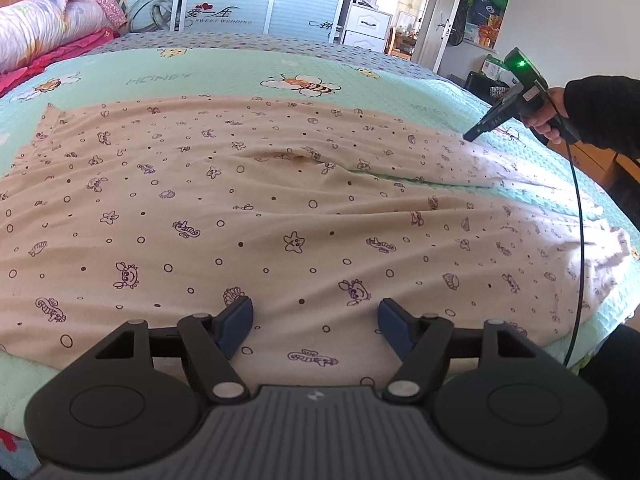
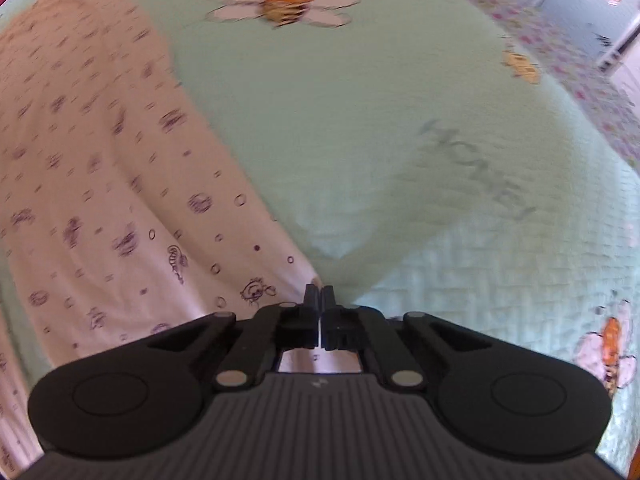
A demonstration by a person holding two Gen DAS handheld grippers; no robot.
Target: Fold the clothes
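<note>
Bed: far half bare.
Garment: peach, printed, spread flat, wrinkled.
Left gripper: fingers released.
Right gripper: fingers clenched on garment corner.

sunlit bedroom, mint bedspread, blue wardrobe

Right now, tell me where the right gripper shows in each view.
Left wrist view: right gripper at the right edge, held in a hand, tip at the garment's far edge.
Right wrist view: right gripper bottom centre, jaws shut at the garment's corner.
Shared landmark: bee print on the bedspread.
</note>
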